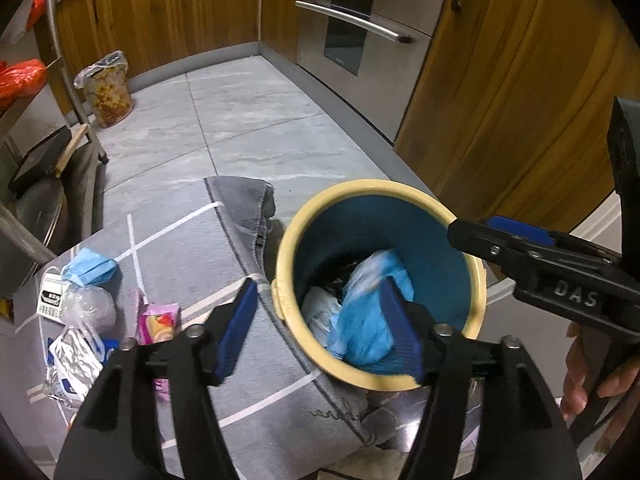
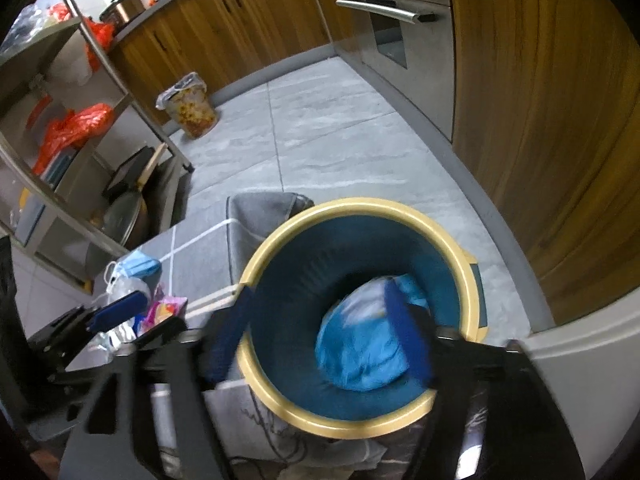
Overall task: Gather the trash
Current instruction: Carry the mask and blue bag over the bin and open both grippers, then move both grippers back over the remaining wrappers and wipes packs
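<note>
Blue bag (image 2: 360, 354) between wide-open tongs (image 2: 320, 336)

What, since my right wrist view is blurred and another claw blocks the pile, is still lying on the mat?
Observer: The left wrist view shows a silvery foil packet at the near left of the grey mat, along with the blue mask and the pink wrapper.
Operator: Is anything in the bin besides the blue bag?
Observer: Yes. A crumpled white piece lies against the left of the blue bag inside the bin.
Operator: Is the left claw carrying anything?
Observer: No. The left claw is open across the bin's near rim and grips nothing.
</note>
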